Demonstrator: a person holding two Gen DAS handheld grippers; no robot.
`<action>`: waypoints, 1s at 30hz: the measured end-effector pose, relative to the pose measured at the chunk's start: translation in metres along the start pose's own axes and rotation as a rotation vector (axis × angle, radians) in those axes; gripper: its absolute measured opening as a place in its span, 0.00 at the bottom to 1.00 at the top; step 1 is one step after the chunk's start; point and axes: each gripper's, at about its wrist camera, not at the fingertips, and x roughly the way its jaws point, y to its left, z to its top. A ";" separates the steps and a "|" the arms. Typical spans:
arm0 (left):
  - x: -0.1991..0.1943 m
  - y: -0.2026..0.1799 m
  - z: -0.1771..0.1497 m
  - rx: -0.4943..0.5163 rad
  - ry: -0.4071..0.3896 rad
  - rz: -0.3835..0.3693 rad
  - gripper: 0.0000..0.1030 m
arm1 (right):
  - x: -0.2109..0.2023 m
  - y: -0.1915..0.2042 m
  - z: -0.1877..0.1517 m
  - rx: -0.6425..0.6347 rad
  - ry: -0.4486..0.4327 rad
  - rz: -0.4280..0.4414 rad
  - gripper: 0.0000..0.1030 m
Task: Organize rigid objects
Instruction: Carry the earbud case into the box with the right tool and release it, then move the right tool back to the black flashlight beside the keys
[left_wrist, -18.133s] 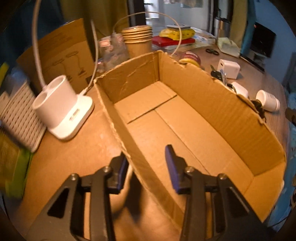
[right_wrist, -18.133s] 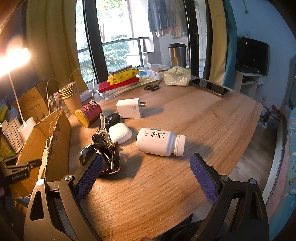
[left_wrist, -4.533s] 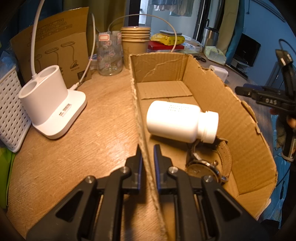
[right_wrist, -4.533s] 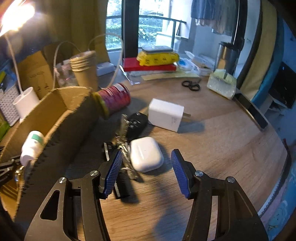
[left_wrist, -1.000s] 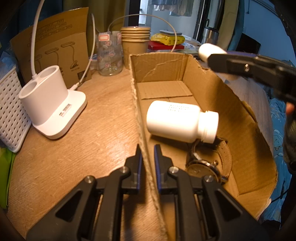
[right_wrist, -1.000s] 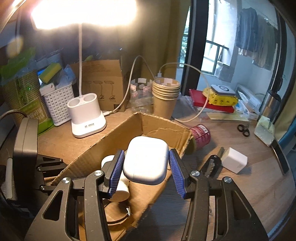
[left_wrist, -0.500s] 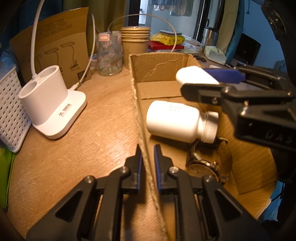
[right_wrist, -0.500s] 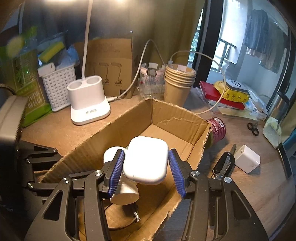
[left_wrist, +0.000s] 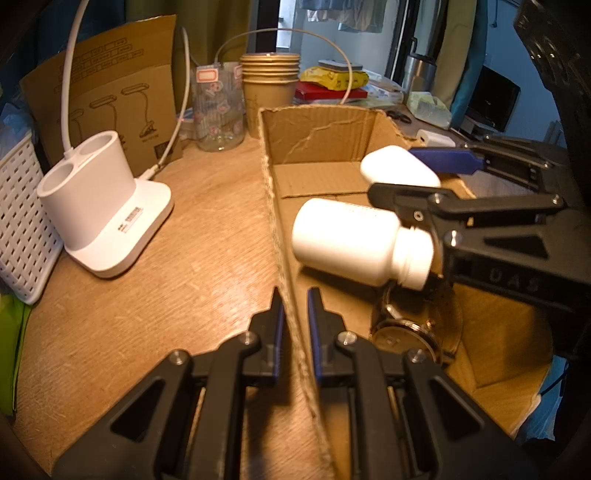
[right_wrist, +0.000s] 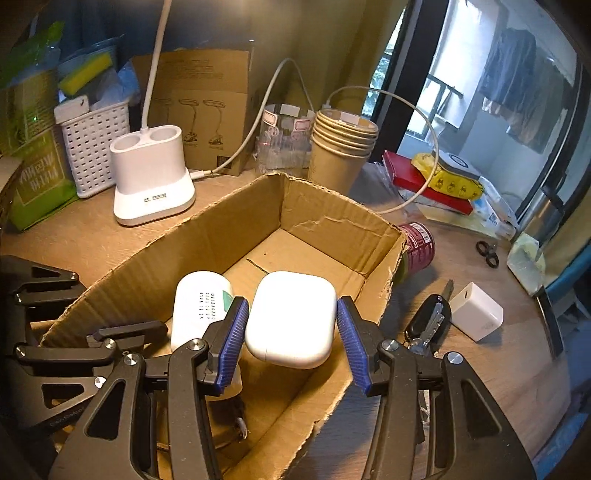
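My left gripper (left_wrist: 294, 325) is shut on the left wall of the open cardboard box (left_wrist: 275, 221). A white pill bottle (left_wrist: 354, 242) lies on its side inside the box, with a wristwatch (left_wrist: 406, 334) beneath it. My right gripper (right_wrist: 291, 332) is shut on a white earbuds case (right_wrist: 291, 319) and holds it over the box (right_wrist: 332, 218), above the bottle (right_wrist: 199, 306). In the left wrist view the case (left_wrist: 397, 166) hangs above the bottle. Car keys (right_wrist: 428, 321) and a white charger (right_wrist: 476, 310) lie on the table right of the box.
A white lamp base (left_wrist: 99, 206) and white basket (left_wrist: 18, 229) stand left of the box. Paper cups (right_wrist: 341, 147), a clear glass (right_wrist: 284, 136) and a red can (right_wrist: 419, 243) sit behind it. Scissors (right_wrist: 487, 253) and books (right_wrist: 424, 181) lie further back.
My right gripper has carried the earbuds case lower and further over the box, close above the bottle. The left gripper has kept its hold on the box wall.
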 end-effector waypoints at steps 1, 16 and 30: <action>0.000 0.000 0.000 0.000 0.000 0.000 0.12 | 0.000 0.000 0.000 0.002 0.000 0.007 0.51; 0.000 0.001 0.001 0.002 0.000 0.001 0.12 | 0.004 0.005 -0.004 -0.013 0.038 0.016 0.51; 0.001 0.002 0.002 0.004 0.000 0.001 0.12 | -0.004 0.003 -0.006 -0.008 0.030 0.032 0.53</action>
